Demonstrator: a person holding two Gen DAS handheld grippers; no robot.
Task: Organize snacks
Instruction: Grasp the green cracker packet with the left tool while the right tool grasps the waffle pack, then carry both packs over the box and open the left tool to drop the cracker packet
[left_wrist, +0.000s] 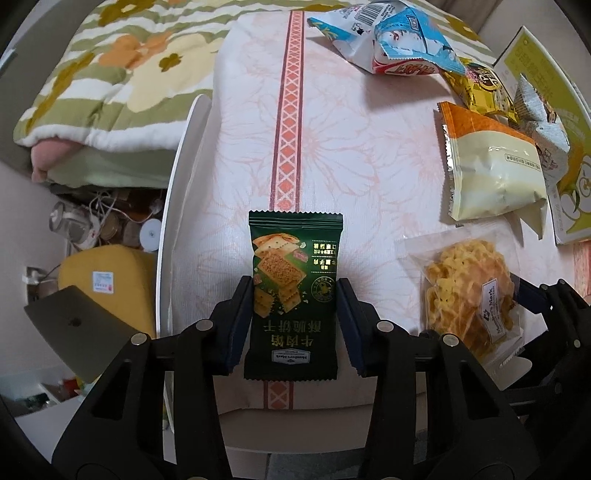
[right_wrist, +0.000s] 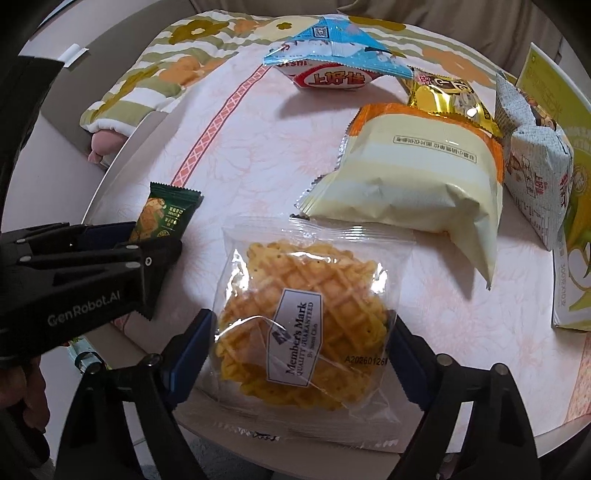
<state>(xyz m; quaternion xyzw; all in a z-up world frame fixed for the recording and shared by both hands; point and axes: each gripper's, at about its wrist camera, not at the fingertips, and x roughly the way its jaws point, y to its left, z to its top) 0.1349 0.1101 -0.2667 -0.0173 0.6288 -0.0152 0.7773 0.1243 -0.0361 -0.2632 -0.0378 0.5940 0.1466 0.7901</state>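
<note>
Floral tablecloth (right_wrist: 258, 155) under "Member's Mark" waffle-crisp packet (right_wrist: 303, 332), green cracker packet (left_wrist: 294, 295).

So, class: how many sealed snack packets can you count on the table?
6: green cracker packet in the left gripper; clear waffle-crisp packet between the right gripper fingers; cream-and-orange bag; blue-and-white bag; gold packet; grey packet by the box. Others may be hidden.

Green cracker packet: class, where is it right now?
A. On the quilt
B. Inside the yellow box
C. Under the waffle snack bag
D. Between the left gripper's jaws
D: the green cracker packet sits between the jaws of the left gripper, beside the waffle snack bag.
</note>
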